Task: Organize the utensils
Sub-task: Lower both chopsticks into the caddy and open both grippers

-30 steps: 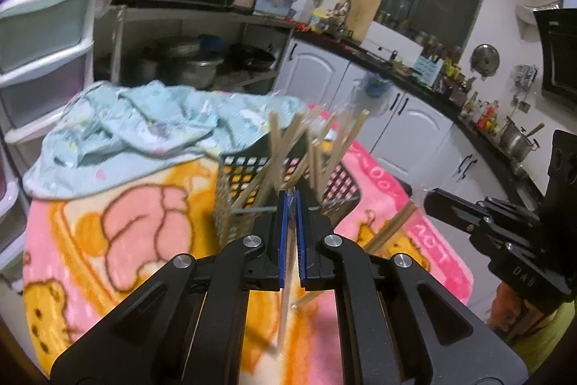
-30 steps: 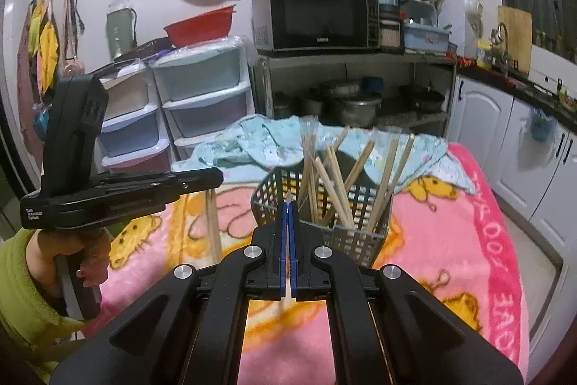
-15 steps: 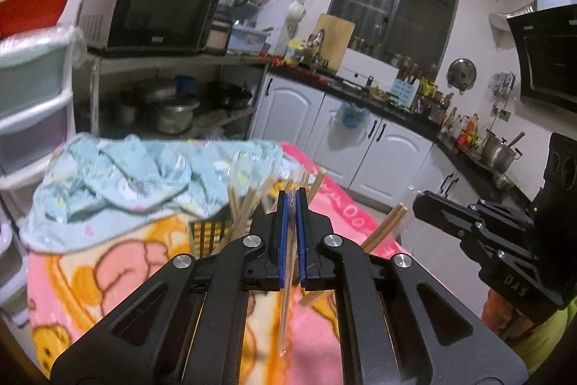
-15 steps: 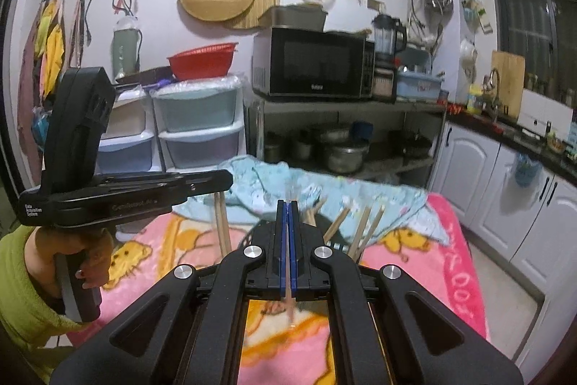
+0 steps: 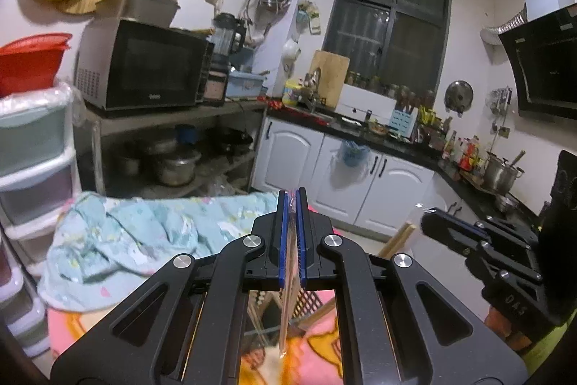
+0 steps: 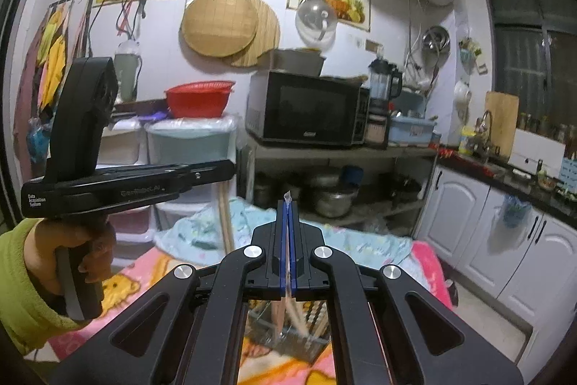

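Observation:
My left gripper (image 5: 292,197) is shut on a thin pale chopstick (image 5: 286,313) that hangs down between its blue pads. Below it, through the gap in the fingers, shows part of the black mesh basket (image 5: 306,303). My right gripper (image 6: 286,204) is shut on another chopstick (image 6: 287,294), with a clear wrapper tip poking above the pads. The basket (image 6: 299,341), holding several chopsticks, stands under it. Each view shows the other gripper level alongside: the right gripper (image 5: 427,222) with a hanging chopstick (image 5: 400,239), and the left gripper (image 6: 230,168) with its chopstick (image 6: 225,222).
A pink cartoon blanket (image 6: 119,284) covers the table, with a crumpled light blue cloth (image 5: 137,233) at its far side. Behind stand plastic drawers (image 5: 29,161), a shelf with a microwave (image 5: 144,67) and pots, and white cabinets (image 5: 378,190). A hand in a green sleeve (image 6: 21,276) holds the left gripper.
Both grippers have risen with their chopsticks and tilted up. The basket has dropped from the middle of each view to below the fingers.

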The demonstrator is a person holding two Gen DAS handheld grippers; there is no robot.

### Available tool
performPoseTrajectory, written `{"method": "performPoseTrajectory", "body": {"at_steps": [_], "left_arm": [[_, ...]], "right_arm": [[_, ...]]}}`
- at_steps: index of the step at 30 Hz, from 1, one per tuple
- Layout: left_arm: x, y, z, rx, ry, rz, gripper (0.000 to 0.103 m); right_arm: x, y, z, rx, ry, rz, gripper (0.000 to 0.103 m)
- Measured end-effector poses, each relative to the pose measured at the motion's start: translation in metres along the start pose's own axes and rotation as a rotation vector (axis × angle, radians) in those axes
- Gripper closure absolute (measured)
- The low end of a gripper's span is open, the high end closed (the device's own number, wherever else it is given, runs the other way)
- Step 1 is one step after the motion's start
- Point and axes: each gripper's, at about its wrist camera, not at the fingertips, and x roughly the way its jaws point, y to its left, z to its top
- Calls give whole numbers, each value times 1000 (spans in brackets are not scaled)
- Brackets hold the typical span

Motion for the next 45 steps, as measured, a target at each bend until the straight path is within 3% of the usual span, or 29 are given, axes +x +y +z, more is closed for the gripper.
{"method": "performPoseTrajectory", "body": {"at_steps": [10,20,45], "left_arm": [[11,13,15,1,-46,79,101],[41,34,2,1,-15,159,101],[84,50,-53,-15,158,151,98]], "right_arm": [[16,-26,12,29,-32,-61,102],[42,-43,2,67,9,-108,102],[101,-43,-52,140,193,-68,101]]}}
